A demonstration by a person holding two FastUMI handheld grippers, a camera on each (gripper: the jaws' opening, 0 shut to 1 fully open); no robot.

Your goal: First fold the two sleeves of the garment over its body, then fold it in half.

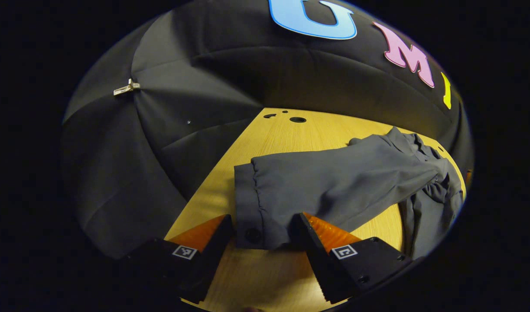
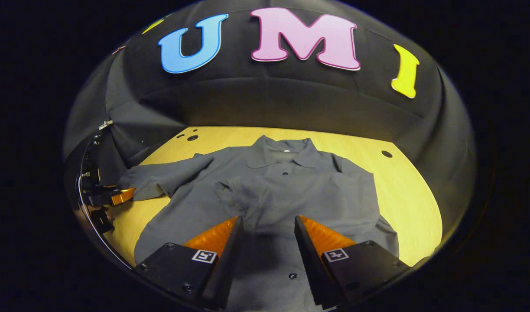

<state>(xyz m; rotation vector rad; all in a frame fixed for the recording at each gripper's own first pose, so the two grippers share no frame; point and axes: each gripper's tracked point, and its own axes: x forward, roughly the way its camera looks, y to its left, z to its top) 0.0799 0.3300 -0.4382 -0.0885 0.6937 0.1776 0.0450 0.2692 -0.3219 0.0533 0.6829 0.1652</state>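
Observation:
A grey button-up shirt (image 2: 286,190) lies flat, front up, on the wooden table (image 2: 403,190), collar at the far side. One sleeve is folded across the chest (image 2: 234,197). The other sleeve (image 2: 169,175) stretches out to the left. In the left gripper view this sleeve (image 1: 334,182) runs in from the right and its buttoned cuff (image 1: 254,225) lies between the fingers of my left gripper (image 1: 262,232), which is open and low at the table. My left gripper (image 2: 117,197) also shows at the cuff end. My right gripper (image 2: 268,232) hovers open over the shirt's lower body.
The table (image 1: 269,277) has small holes near its far edge (image 1: 297,119) (image 2: 386,154). Black cloth walls close in on the table behind and on both sides. A metal clip (image 1: 126,88) sits on the wall at the left. Bare wood lies right of the shirt.

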